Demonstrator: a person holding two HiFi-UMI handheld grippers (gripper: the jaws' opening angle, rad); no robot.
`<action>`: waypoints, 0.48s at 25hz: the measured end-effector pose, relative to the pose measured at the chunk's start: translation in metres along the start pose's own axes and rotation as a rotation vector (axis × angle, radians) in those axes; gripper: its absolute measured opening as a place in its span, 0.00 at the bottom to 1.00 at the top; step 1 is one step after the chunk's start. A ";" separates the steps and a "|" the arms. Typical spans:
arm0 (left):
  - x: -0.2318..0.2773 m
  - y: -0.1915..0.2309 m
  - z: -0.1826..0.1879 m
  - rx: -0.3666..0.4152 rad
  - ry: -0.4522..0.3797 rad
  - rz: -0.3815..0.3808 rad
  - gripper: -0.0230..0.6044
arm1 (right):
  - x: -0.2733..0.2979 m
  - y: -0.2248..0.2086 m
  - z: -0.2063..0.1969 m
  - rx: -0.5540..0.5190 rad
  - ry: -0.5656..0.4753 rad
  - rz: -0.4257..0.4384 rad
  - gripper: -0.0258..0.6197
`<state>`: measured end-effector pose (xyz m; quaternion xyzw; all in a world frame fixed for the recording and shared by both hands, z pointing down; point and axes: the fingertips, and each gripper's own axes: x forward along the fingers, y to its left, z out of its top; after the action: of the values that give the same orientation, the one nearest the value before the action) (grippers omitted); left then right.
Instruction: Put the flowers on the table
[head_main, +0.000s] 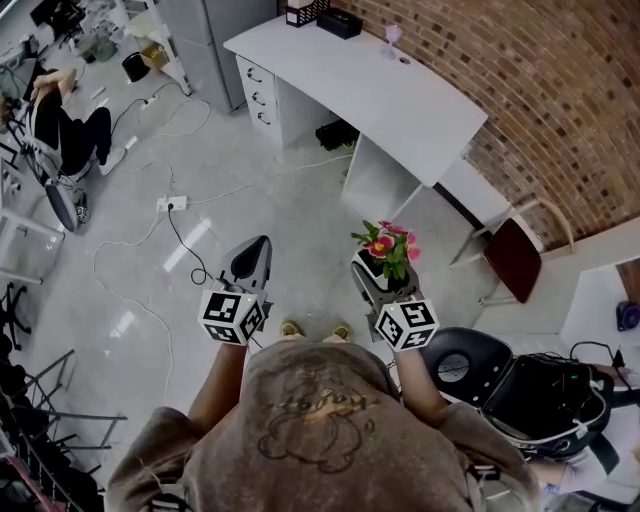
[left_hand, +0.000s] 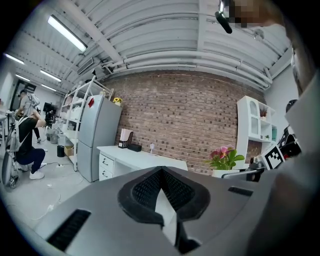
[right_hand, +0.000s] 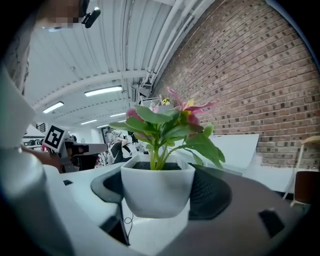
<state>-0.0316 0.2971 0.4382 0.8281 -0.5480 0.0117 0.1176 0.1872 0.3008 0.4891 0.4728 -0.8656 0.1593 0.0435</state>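
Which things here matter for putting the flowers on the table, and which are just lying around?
Job: potted flowers, right gripper holding them, white table.
Lying about: chair, power strip, fridge, left gripper shut, empty.

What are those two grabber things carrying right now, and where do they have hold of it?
The right hand-held gripper clamps the small white pot of pink flowers by its side walls. The left hand-held gripper is shut and empty.

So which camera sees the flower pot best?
The right gripper view: the flower pot fills the middle, close up, with leaves and pink petals clear. The head view shows it small, from above. The left gripper view shows only tiny flowers on the right.
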 end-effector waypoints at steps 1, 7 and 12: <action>-0.003 0.003 -0.001 0.008 0.001 -0.004 0.07 | 0.002 0.006 -0.001 -0.002 -0.001 0.002 0.57; -0.010 0.026 -0.008 0.038 0.001 -0.028 0.07 | 0.017 0.032 -0.012 0.001 -0.014 0.007 0.57; -0.016 0.039 -0.011 0.025 0.006 -0.043 0.07 | 0.023 0.047 -0.021 0.016 -0.004 0.003 0.57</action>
<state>-0.0723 0.2993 0.4534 0.8410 -0.5297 0.0183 0.1090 0.1339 0.3124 0.5028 0.4719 -0.8652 0.1652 0.0379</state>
